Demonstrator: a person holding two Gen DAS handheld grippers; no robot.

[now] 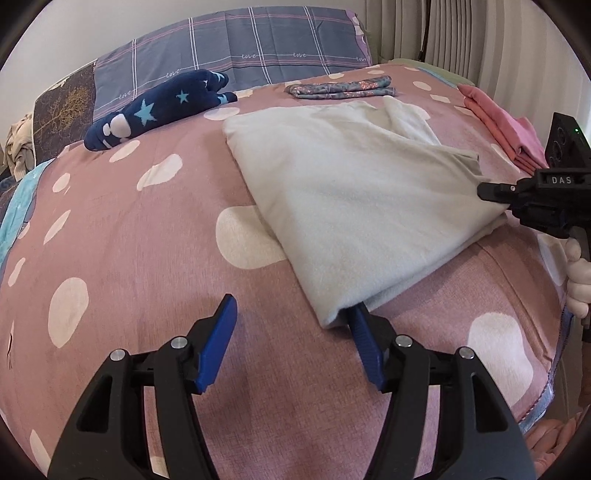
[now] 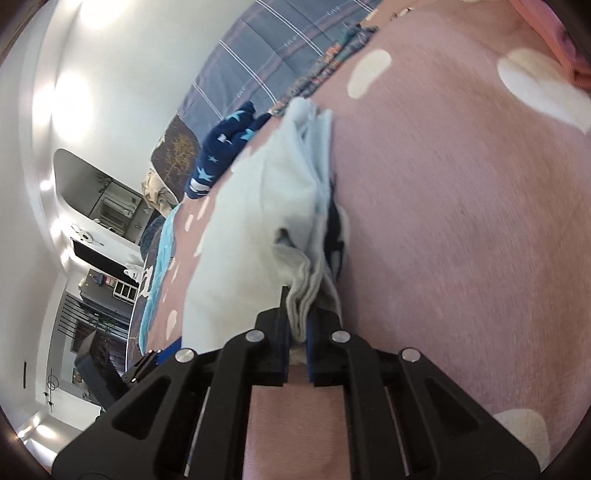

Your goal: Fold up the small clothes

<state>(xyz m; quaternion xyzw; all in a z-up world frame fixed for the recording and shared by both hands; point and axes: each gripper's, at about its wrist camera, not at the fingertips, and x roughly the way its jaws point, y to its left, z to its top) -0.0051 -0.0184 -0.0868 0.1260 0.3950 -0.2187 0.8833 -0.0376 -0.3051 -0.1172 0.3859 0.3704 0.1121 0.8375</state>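
Across the pink, white-spotted bedspread (image 1: 147, 258) — white walls and pale curtains (image 1: 461, 33) behind — lies a folded pale garment (image 1: 351, 192) (cream-white, several layers). Left gripper (image 1: 291, 314) stands apart at its near corner, one finger (image 1: 364, 332) tucked under the edge. Right gripper (image 2: 297, 314) is clamped on the garment's far corner — layers bunched between its pads.

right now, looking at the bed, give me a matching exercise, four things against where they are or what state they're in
Things:
1. pale garment
2. navy star garment
3. pink folded pile
4. left gripper

States:
A. jaws open at the pale cloth's near corner
B. far right edge of the bed
C. one corner clamped by the right gripper
D. lying by the plaid pillow

Pairs: 1-C, 2-D, 3-B, 4-A
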